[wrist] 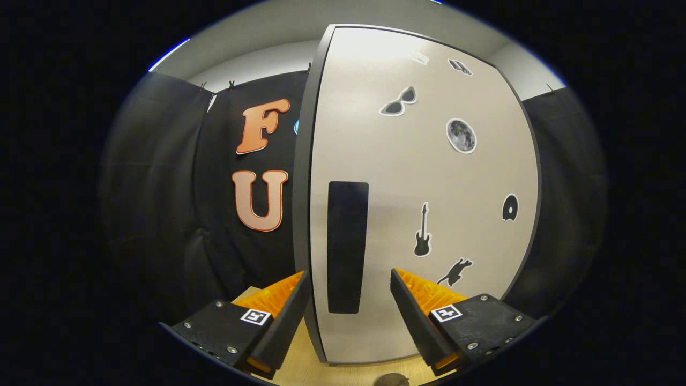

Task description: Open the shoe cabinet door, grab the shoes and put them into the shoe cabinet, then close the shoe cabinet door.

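Now hand-held gripper (348, 279) spread, facing cabinet door (429, 177)

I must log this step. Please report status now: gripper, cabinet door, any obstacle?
Gripper open, fingers either side of the door's dark handle. Cabinet door just ahead, handle not gripped. No obstacle seen between fingers and handle.

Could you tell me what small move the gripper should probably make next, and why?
Probably ease forward and close on the door's near edge by the dark vertical handle. The cabinet door looks shut, and the gripper is open, its fingers straddling that edge and handle, touching nothing yet.
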The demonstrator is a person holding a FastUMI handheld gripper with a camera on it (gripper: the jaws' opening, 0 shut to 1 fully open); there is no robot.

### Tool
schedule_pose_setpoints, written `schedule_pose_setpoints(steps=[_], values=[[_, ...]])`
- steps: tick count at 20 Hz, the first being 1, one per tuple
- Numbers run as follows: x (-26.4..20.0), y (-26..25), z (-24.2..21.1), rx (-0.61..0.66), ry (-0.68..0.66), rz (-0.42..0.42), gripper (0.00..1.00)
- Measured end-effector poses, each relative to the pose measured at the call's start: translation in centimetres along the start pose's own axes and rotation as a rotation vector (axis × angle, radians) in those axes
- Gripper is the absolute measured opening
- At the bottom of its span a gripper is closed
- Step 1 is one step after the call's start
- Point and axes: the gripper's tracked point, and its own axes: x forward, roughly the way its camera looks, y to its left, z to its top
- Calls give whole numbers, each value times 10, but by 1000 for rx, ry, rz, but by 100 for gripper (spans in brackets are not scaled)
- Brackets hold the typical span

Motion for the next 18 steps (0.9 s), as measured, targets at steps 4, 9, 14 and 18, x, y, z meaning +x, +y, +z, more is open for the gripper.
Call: schedule_pose_setpoints(steps=[4,9,14,18], values=[[11,2,-2,-3,-6,4,77],[12,5,-2,21,-7,9,38],[8,5,-4,34,8,13,33],[-2,2,-5,45,20,5,30]])
